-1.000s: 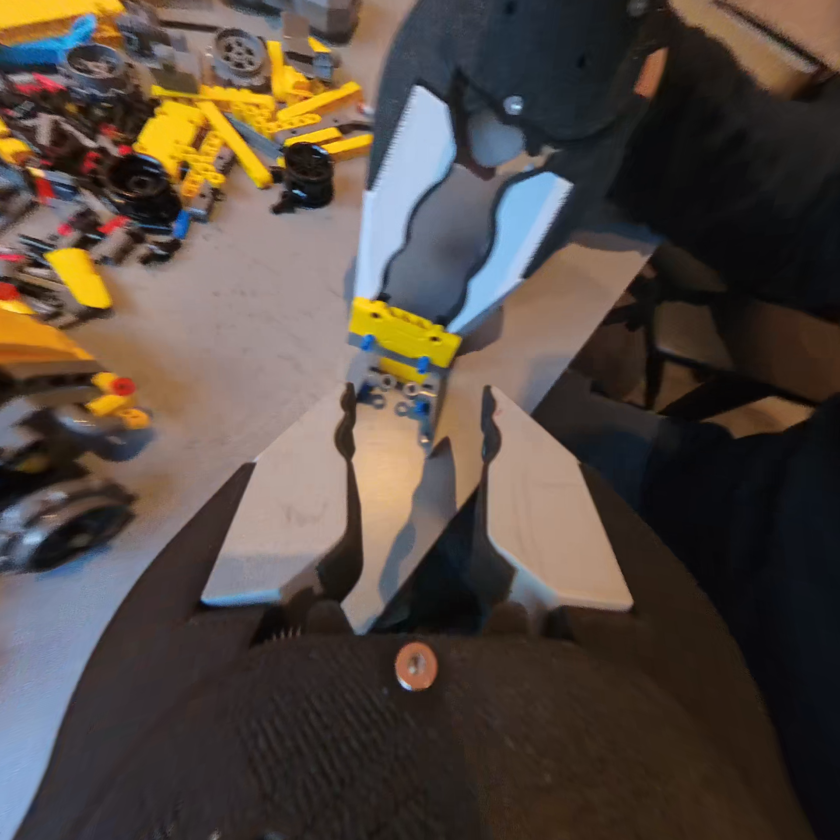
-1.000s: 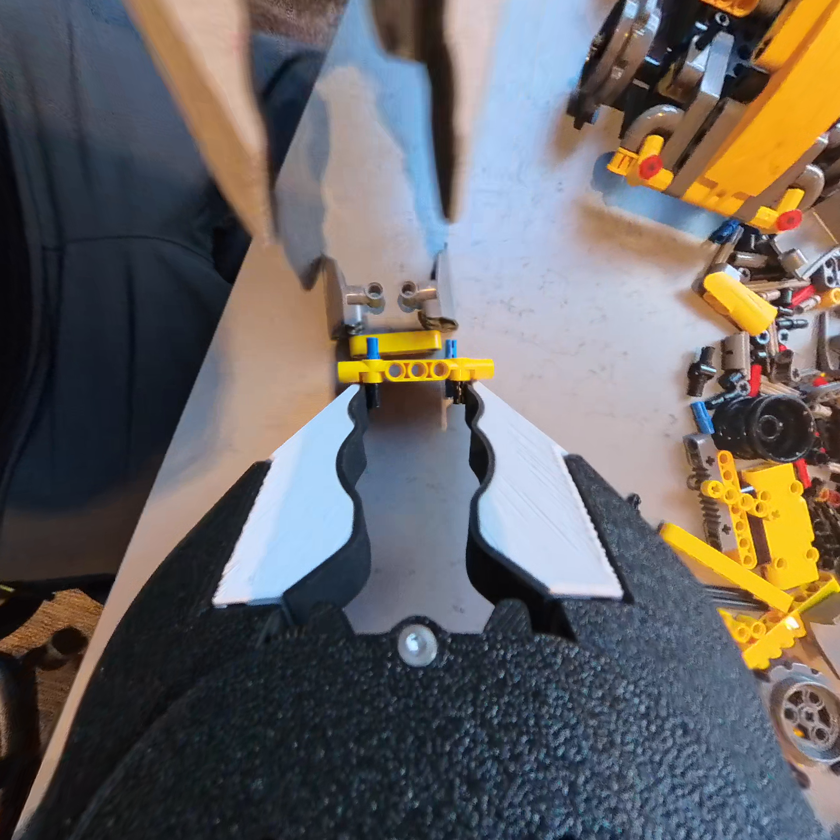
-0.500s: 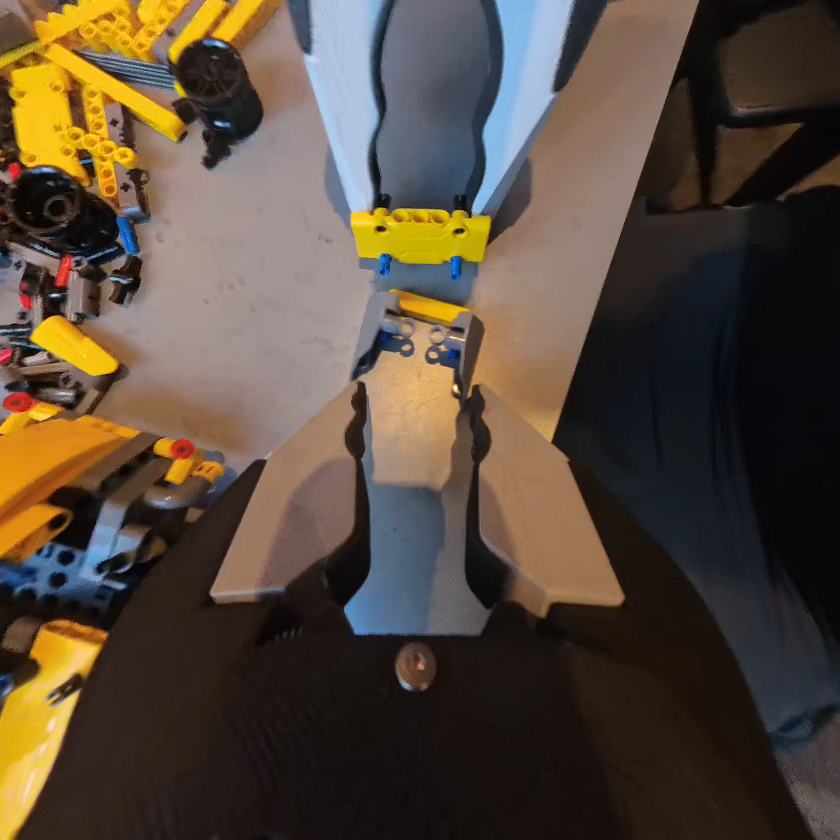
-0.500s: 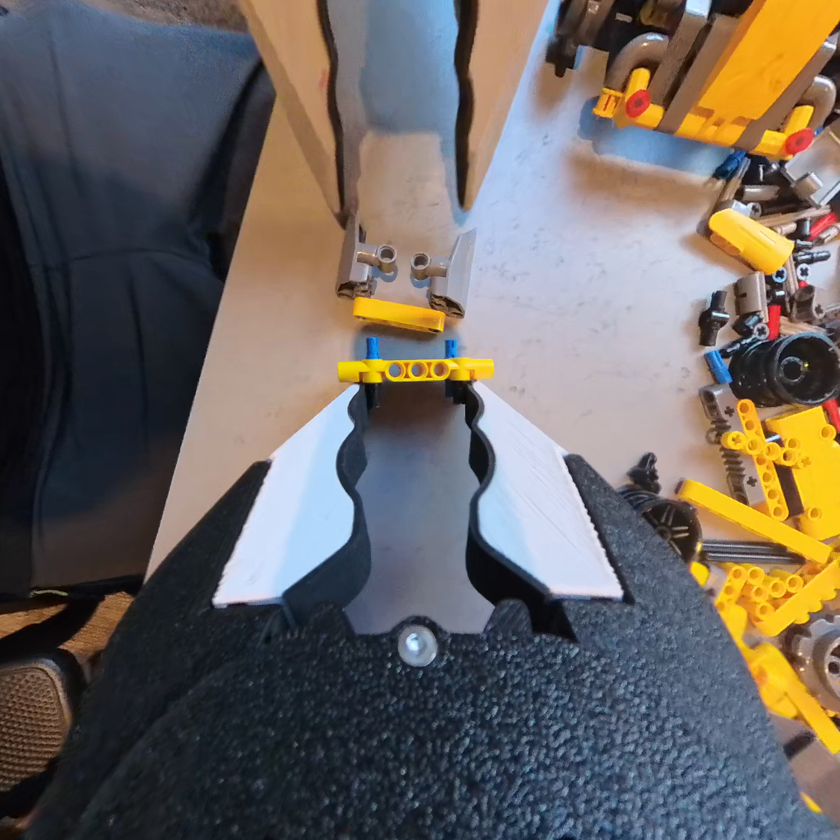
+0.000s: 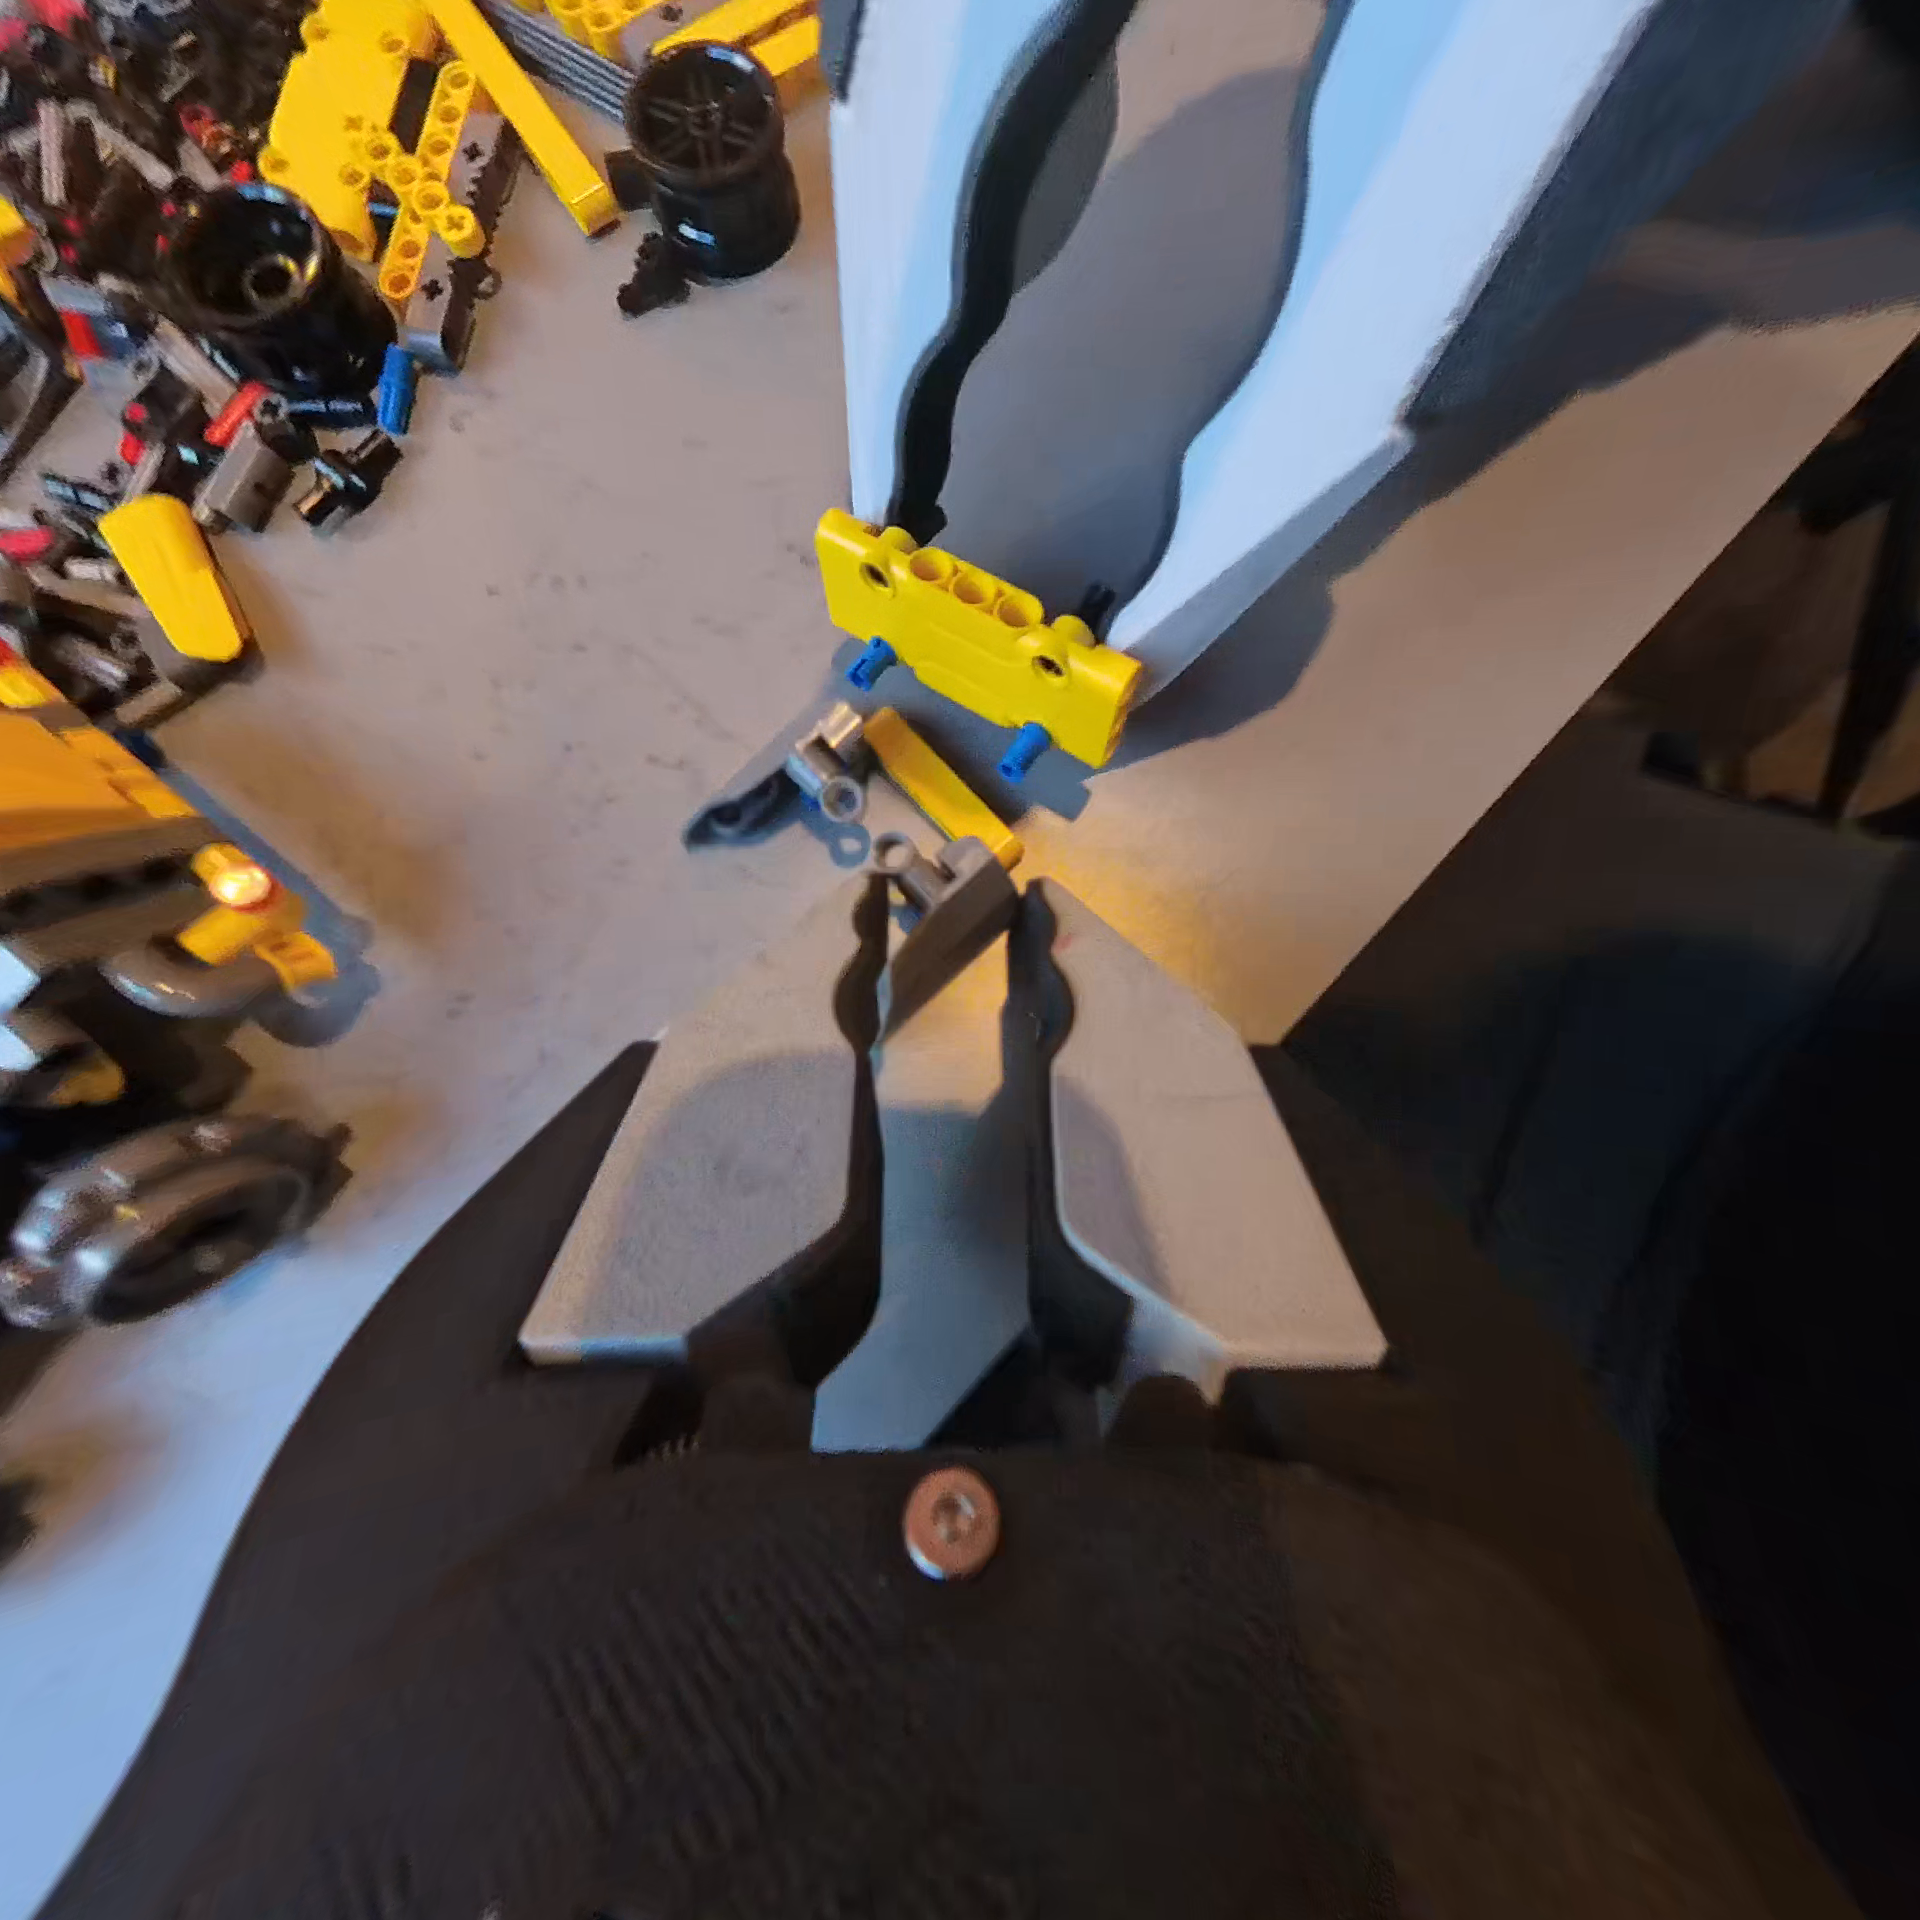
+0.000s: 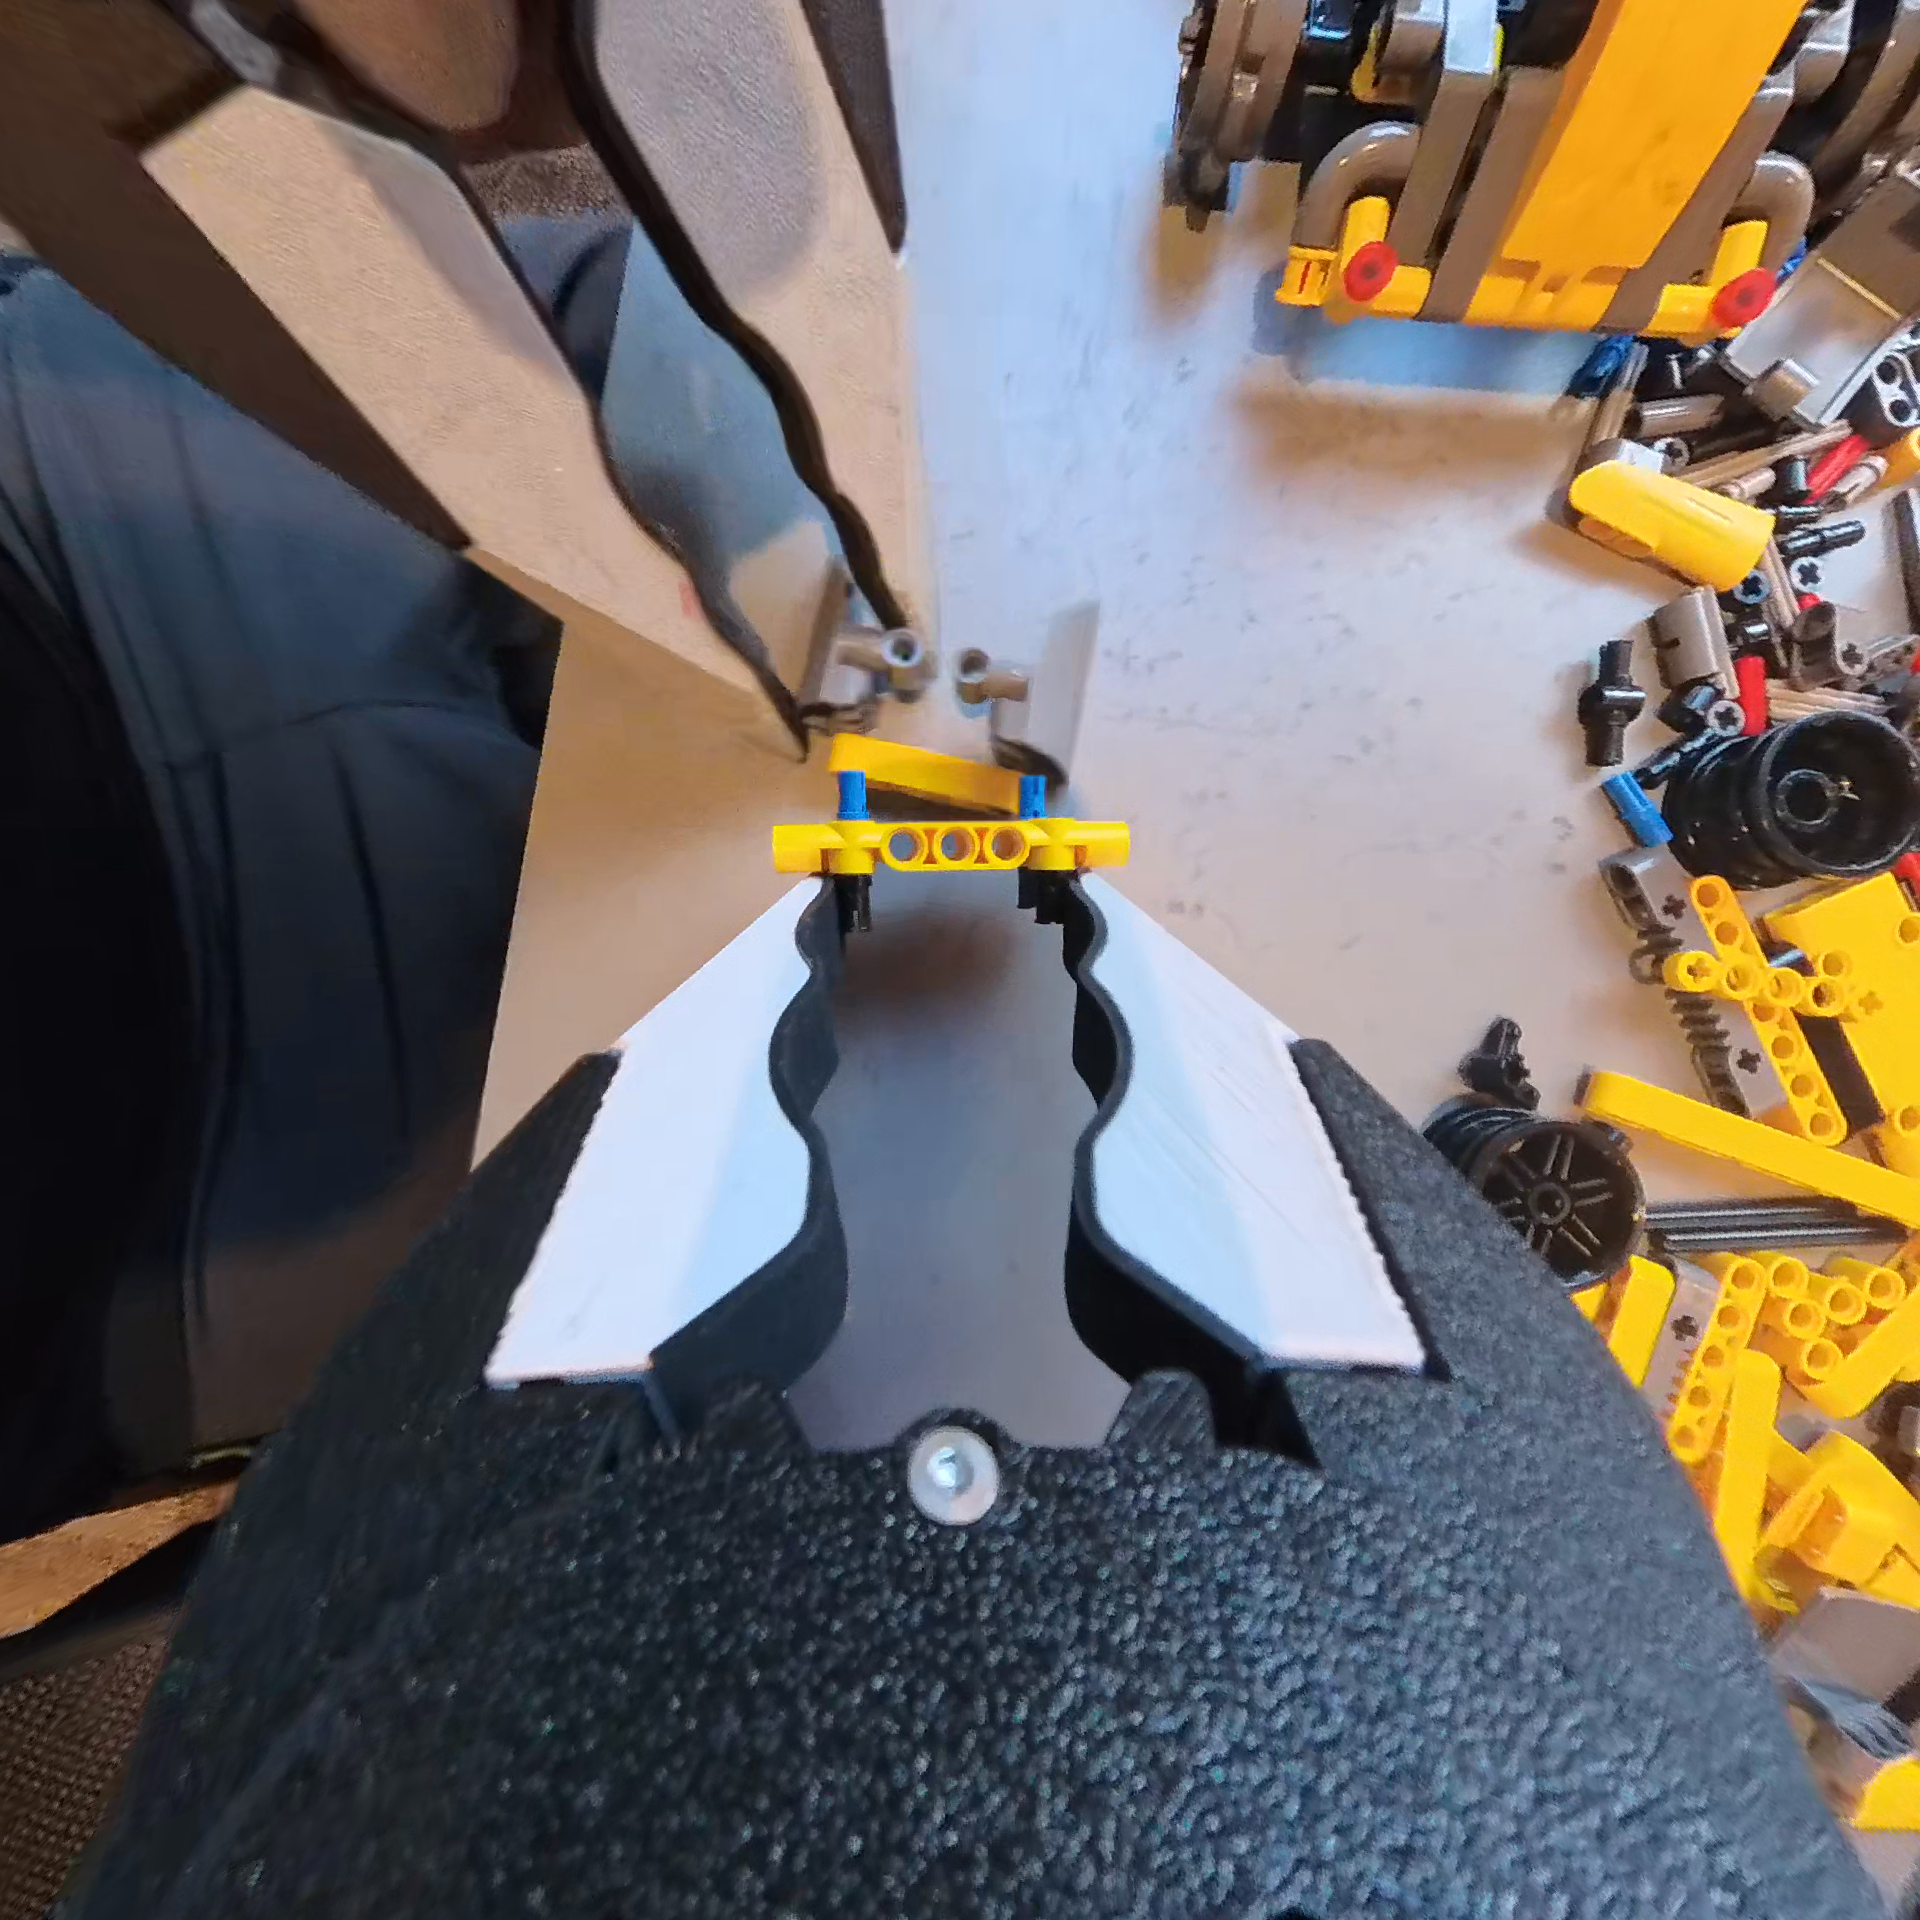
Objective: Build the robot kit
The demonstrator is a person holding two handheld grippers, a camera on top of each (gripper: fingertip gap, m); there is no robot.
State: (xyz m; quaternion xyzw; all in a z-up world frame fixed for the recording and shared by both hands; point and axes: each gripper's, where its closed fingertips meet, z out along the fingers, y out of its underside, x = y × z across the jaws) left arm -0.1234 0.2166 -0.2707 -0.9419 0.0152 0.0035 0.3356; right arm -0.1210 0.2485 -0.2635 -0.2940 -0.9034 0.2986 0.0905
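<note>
Two grippers meet over a grey table [image 5: 540, 665] strewn with yellow and black building-toy parts [image 6: 1766, 1039]. The right gripper [image 6: 951, 883] pinches a yellow plate with blue pins [image 6: 951, 847] by its ends. The left gripper [image 5: 940, 904], nearly closed, grips one grey panel of a small grey-and-yellow piece [image 5: 951, 914] lying just beside the plate.

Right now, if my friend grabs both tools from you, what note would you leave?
Right tool: shut on the yellow frame, blue pins pointing ahead.
Left tool: seems to pinch one grey panel of a small piece made of two grey panels joined by a yellow beam.
The frame sits right beside the beam, near the table edge. Touching or not, I cannot tell.
Loose parts and a yellow model lie off to the side.
</note>
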